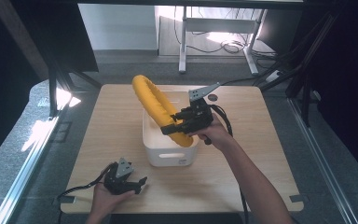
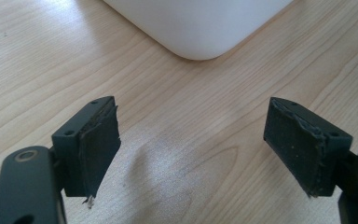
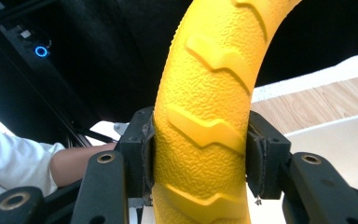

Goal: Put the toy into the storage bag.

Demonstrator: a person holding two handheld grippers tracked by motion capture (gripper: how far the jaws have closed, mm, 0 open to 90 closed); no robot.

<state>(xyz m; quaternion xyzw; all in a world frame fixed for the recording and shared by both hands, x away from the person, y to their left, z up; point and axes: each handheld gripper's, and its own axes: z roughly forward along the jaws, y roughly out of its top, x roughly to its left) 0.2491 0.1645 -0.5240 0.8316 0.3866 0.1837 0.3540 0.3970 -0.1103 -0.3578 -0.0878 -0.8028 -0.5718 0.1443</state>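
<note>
At the near left of the table [image 1: 121, 121], the left gripper [image 1: 140, 183] rests low with its jaws spread apart and nothing between them. Right of it, toward the middle, stands the white bin [image 1: 168, 156]. The yellow ring [image 1: 154, 100] leans over the bin, its top tilted toward the far left and its lower end just above the bin's near right rim. The right gripper [image 1: 177, 122] is clamped on the ring's lower part, one pad on each side.

The risk, as I judge it, is in the grip point. The ring is held near one end, so most of it hangs out to the far left; it could swivel between the pads or slide through them. If it comes down at this tilt, its lower end may catch on the rim instead of dropping inside, and a push there could shove or tip the light bin. The free gripper is not steadying the bin.

The high view shows the whole layout: the ring's lean, the bin and both hands. The left gripper view shows the open pads [image 2: 98, 149] and a rounded corner of the bin [image 2: 196, 28] just ahead. The right gripper view shows the pads [image 3: 144, 149] pressed into the ring's [image 3: 209, 112] pebbled, ribbed skin.
</note>
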